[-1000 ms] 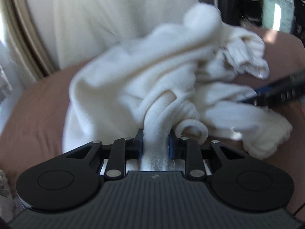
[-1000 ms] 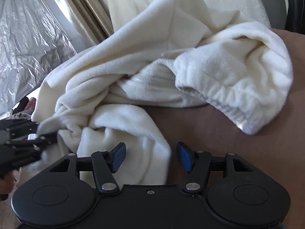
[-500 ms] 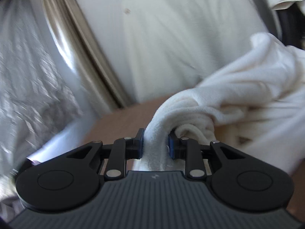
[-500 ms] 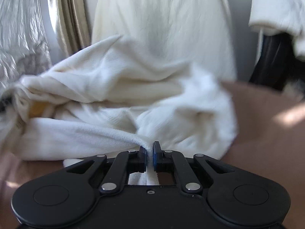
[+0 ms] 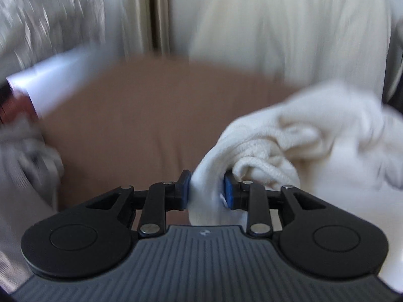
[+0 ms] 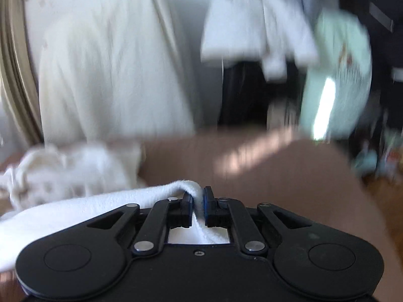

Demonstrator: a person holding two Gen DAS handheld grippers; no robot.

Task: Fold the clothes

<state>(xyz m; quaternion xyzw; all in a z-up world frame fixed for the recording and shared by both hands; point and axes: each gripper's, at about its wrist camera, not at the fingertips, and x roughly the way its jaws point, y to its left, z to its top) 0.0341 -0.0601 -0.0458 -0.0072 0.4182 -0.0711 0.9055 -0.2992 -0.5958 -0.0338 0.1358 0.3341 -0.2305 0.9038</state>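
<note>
A cream fleece garment (image 5: 314,138) lies bunched on a brown surface (image 5: 151,115). My left gripper (image 5: 206,188) is shut on a thick fold of it, and the cloth trails off to the right. In the right wrist view my right gripper (image 6: 198,202) is shut on a thin edge of the same garment (image 6: 83,201), which stretches away to the left above the brown surface (image 6: 277,176). Both views are blurred by motion.
A cream cloth (image 6: 108,80) hangs behind the surface, with a curtain (image 5: 141,12) and crinkled plastic (image 5: 50,12) at the left. Grey cloth (image 5: 27,156) lies at the left edge. White and pale green clothes (image 6: 337,63) hang at the back right.
My right gripper closed on the garment's edge one step back and still holds it. Both grippers have swung apart with the cloth, so more bare brown surface shows in each view.
</note>
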